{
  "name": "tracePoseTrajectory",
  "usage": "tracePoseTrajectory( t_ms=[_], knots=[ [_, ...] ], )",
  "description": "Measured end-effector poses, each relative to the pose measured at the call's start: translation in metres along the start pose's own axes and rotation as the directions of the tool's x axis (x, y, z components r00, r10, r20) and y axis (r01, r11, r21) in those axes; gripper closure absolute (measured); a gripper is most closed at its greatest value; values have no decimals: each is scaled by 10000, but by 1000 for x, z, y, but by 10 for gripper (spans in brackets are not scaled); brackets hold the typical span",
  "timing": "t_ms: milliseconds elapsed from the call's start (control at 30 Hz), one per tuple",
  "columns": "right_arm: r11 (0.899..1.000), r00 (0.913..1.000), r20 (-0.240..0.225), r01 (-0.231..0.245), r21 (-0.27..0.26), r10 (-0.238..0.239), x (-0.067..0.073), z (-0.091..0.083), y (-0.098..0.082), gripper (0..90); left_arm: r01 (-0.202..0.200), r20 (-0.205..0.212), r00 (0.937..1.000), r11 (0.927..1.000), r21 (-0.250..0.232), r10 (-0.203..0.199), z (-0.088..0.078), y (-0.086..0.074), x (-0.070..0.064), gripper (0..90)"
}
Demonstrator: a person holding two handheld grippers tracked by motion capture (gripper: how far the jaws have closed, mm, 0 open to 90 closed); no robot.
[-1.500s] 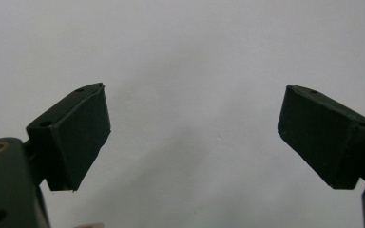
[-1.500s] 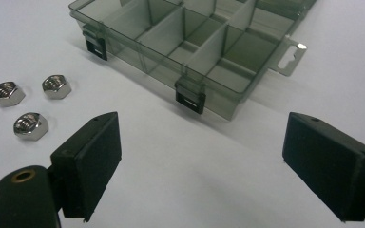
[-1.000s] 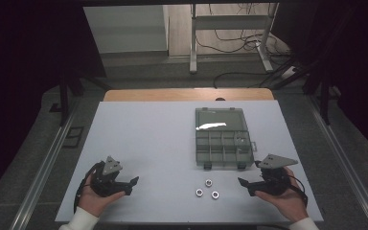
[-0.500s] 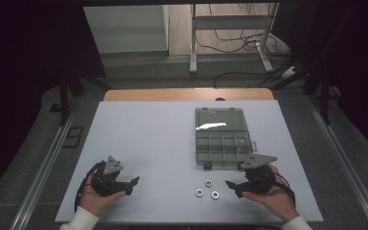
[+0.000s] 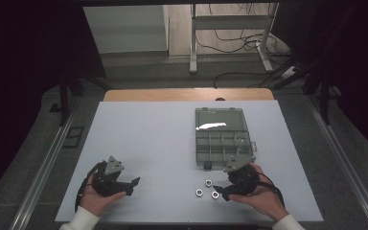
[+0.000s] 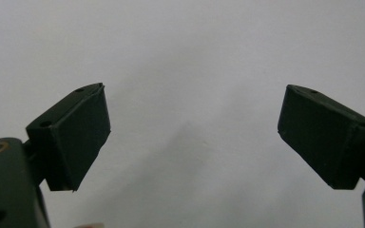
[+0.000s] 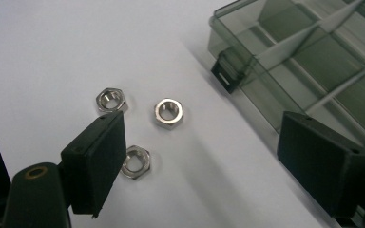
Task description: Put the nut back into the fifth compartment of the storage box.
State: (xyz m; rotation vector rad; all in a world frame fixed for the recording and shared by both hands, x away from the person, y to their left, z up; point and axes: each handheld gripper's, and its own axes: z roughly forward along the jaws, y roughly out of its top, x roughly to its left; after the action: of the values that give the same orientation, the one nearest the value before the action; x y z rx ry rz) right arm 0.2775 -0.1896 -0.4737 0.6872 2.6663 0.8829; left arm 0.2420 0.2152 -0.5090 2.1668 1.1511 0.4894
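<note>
Three steel hex nuts lie loose on the white table (image 5: 153, 143), in front of a smoky clear compartment box (image 5: 223, 139). In the right gripper view they are one nut (image 7: 110, 100), a second nut (image 7: 168, 112) and a third nut (image 7: 136, 162) beside the left pad (image 7: 95, 161). My right gripper (image 5: 222, 192) is open and low over the table, its tips just right of the nuts (image 5: 209, 182). Between its jaws (image 7: 204, 161) is bare table. The box (image 7: 304, 52) stands open with its compartments showing. My left gripper (image 5: 130, 187) rests open at the front left, with nothing between its jaws (image 6: 192, 133).
The box lid (image 5: 219, 119) lies flat behind the compartments. A wooden strip (image 5: 187, 94) runs along the table's far edge. Metal rails (image 5: 48, 163) flank the table. Cables and a stand leg (image 5: 191, 38) are on the floor beyond.
My right gripper has moved left and slightly forward, from the table's right side up to the nuts. The left gripper has stayed put.
</note>
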Motion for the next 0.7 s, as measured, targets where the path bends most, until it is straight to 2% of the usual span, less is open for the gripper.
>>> tracePoseTrajectory(
  t_ms=[367, 700],
  knots=[
    [9966, 9987, 13, 513, 648, -514, 7, 19, 12, 191, -55, 18, 10000, 10000, 14, 55, 0, 0, -1, 108],
    [9900, 9978, -61, 661, 1242, -659, 7, 35, 17, 202, -43, 19, 10000, 10000, -18, 43, 0, 0, 0, 108]
  ],
)
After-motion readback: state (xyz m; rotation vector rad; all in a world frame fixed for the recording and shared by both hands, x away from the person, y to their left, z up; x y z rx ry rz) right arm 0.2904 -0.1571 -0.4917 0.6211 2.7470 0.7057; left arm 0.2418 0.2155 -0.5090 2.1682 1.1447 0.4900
